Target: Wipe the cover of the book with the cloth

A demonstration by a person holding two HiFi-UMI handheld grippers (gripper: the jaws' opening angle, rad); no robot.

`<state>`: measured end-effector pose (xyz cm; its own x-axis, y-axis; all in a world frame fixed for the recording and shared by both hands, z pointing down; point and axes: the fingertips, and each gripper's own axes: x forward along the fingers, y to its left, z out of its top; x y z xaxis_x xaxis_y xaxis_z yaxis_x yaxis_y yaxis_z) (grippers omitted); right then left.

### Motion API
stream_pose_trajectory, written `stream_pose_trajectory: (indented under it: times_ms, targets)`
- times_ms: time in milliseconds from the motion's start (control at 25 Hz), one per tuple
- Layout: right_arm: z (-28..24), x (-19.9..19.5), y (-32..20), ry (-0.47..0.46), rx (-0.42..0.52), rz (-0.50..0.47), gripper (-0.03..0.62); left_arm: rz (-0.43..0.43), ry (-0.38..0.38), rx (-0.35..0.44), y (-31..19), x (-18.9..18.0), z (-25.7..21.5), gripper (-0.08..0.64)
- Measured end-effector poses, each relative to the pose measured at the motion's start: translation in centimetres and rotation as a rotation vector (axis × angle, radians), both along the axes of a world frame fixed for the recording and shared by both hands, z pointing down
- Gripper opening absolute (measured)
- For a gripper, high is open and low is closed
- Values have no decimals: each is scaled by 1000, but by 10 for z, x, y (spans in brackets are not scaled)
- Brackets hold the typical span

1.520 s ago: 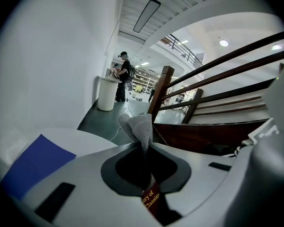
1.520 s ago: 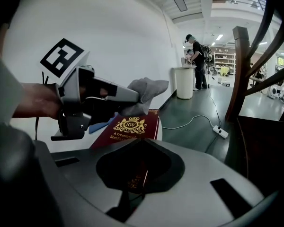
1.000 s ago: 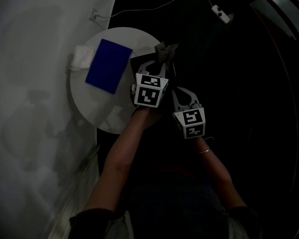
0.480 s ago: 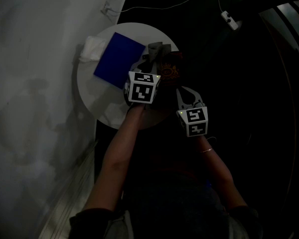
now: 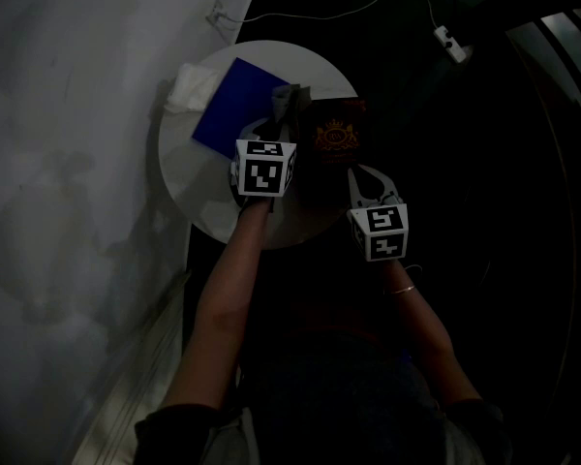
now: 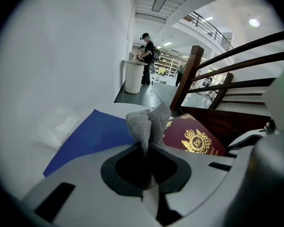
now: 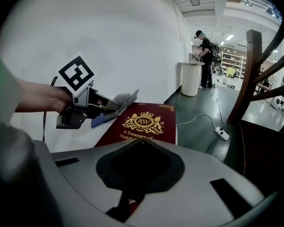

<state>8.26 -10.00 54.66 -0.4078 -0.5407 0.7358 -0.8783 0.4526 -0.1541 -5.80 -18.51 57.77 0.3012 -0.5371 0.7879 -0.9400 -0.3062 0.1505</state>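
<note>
A maroon book (image 5: 335, 138) with a gold crest lies on the right part of the round white table (image 5: 198, 187). My right gripper (image 5: 355, 175) is shut on its near edge, and the cover (image 7: 143, 126) runs away from the jaws. My left gripper (image 5: 279, 124) is shut on a bunched grey cloth (image 5: 289, 98). The cloth (image 6: 148, 122) stands up out of the jaws beside the book's left edge (image 6: 193, 138), and whether it touches the book I cannot tell. In the right gripper view the left gripper (image 7: 114, 104) and cloth (image 7: 124, 98) sit at the cover's far left corner.
A blue book (image 5: 234, 107) lies flat on the table left of the cloth, with a white crumpled tissue (image 5: 187, 89) beyond it. A white wall (image 5: 68, 163) runs along the left. A power strip (image 5: 449, 43) and cable lie on the dark floor. A wooden stair rail (image 6: 227, 74) stands on the right.
My left gripper has carried the cloth leftwards across the table, toward the blue book. The maroon book's crest has come into plain view. The right gripper has kept its hold.
</note>
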Motion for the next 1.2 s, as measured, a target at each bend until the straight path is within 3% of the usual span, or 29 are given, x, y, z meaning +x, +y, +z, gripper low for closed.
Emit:
stream_pose_trajectory:
  times_ms: [160,320,520,760,960,1200]
  targets:
    - [-1,2,2,10,11,3,29,-36,-2,3,9,-13,-9,31]
    - [-2,13,6,12,15,34,29,-37,57,28,17,2,-31,31]
    - [-5,33,18,16,22,70,29,66,149,57,24,67,-54,31]
    - [-8,65,32,23,27,140,29,213,222,31,37,150,-57,31]
    - [-11,85,43,16,20,195,29,268,208,-6,47,182,-41,31]
    - [-8,85,45,22,12,186,29,274,141,-34,50,168,-20,31]
